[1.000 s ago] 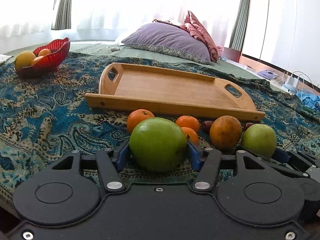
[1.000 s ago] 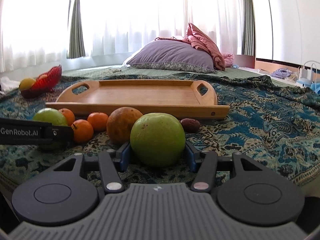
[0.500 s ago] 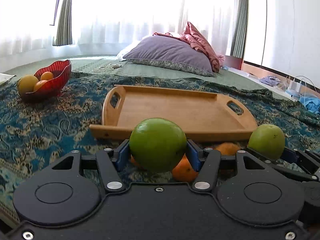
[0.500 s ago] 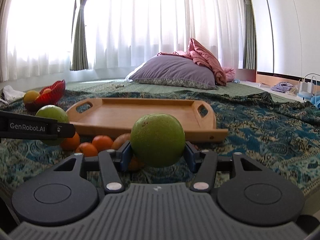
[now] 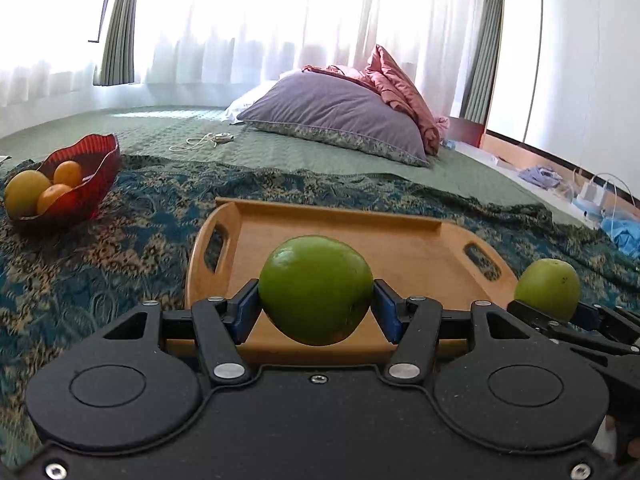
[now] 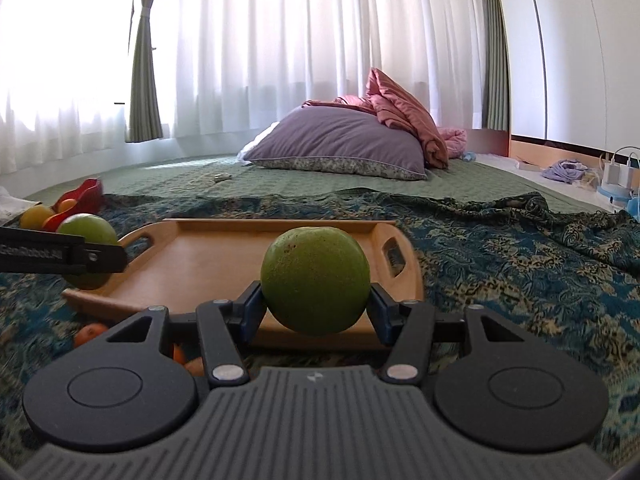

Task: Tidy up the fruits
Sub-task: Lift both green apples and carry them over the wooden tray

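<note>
My left gripper (image 5: 316, 304) is shut on a green apple (image 5: 316, 288) and holds it in the air over the near edge of the wooden tray (image 5: 400, 248). My right gripper (image 6: 316, 300) is shut on a second green apple (image 6: 316, 280), also raised in front of the tray (image 6: 208, 256). The right gripper's apple shows at the right of the left wrist view (image 5: 548, 288). The left gripper's apple shows at the left of the right wrist view (image 6: 88, 232). Small oranges (image 6: 90, 332) lie on the cloth below, mostly hidden.
A red bowl (image 5: 88, 184) with oranges and a yellow fruit stands at the far left on the patterned blue cloth (image 5: 100, 264). A purple pillow (image 5: 332, 120) and a pink blanket lie behind the tray. Chargers and cables sit at the far right.
Both grippers have lifted their green apples off the cloth and moved forward toward the tray. The fruits left on the cloth have dropped out of view below.
</note>
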